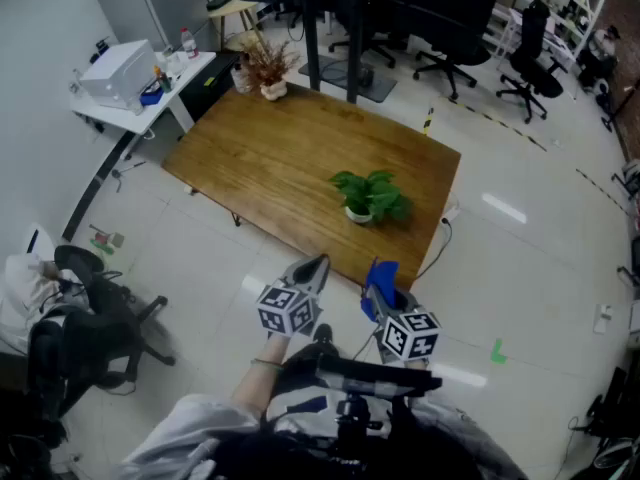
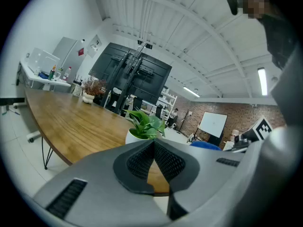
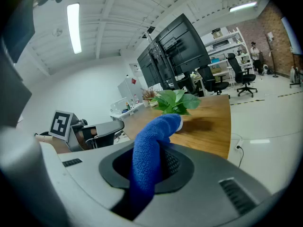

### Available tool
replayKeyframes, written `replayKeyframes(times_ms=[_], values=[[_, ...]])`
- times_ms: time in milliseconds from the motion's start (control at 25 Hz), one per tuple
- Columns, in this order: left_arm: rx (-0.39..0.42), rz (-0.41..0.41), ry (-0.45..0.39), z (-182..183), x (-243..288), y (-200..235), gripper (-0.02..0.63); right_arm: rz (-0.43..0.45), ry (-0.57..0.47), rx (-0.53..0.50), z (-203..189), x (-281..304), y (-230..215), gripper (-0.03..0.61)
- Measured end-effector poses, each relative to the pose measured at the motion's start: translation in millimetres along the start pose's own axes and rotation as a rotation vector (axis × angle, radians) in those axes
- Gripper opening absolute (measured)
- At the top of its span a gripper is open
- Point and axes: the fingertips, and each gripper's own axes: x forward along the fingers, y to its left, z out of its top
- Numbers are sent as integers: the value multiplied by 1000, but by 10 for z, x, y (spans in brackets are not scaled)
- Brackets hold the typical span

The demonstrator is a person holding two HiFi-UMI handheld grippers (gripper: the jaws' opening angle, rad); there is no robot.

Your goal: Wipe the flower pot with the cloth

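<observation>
Right gripper (image 3: 156, 167) jaws clamping blue cloth (image 3: 149, 152); left gripper (image 2: 154, 167) closed, empty

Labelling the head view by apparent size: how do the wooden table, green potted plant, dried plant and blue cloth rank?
1. wooden table, by far.
2. green potted plant and dried plant: too alike to split.
3. blue cloth, smallest-looking though nearest the camera, held in the right gripper.

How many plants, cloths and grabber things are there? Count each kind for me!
Potted plants on the table: 2, the green plant and the dried plant
Cloths: 1, the blue cloth
Grippers: 2, the left gripper and the right gripper
Total: 5
</observation>
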Motion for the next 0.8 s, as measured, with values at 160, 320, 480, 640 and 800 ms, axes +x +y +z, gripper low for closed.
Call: replayKeyframes(times_ms=[160, 320, 480, 640, 800], values=[[-5, -5, 18, 22, 262, 253, 8, -31, 21, -10, 85, 189, -132, 74], [-1, -31, 30, 36, 460, 330, 8, -56, 45, -22, 109, 289, -226, 74], [2, -30, 62, -6, 684, 325, 8, -49, 72, -19, 174, 406, -412, 74], [-7, 17, 76, -1, 903, 319, 9, -20, 131, -65, 258, 509, -705, 74], [-33, 118, 99, -56, 1059, 536, 11, 42, 187, -157, 306, 768, -983, 74]])
